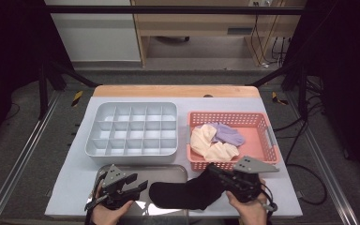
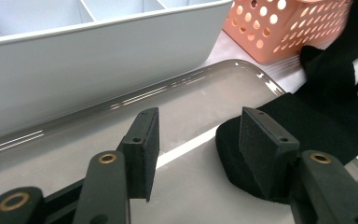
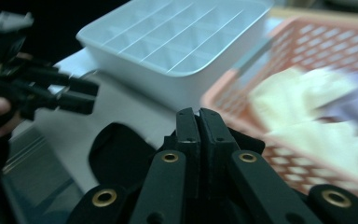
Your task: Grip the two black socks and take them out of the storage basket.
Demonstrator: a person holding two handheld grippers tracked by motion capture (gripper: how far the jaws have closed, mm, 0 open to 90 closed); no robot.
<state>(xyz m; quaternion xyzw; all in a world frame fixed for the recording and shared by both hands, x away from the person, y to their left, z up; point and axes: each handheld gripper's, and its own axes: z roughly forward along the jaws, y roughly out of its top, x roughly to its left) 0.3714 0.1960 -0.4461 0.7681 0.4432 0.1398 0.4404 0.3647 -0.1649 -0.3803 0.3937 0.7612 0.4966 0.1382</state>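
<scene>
While the right gripper [image 1: 222, 176] pinches the black sock's [image 1: 183, 192] cuff to lift it, the left gripper [image 1: 138, 183] waits spread over the tray [image 2: 121, 100], ready to grab the toe.

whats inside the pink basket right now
In the pink basket lie two cream socks and a purple sock. Anything beneath that pile is covered; the rest of the floor shows bare.

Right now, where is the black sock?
In the high view the black sock lies at the table's near edge, partly on the metal tray, just in front of the pink basket; the right gripper pinches its right end.
</scene>
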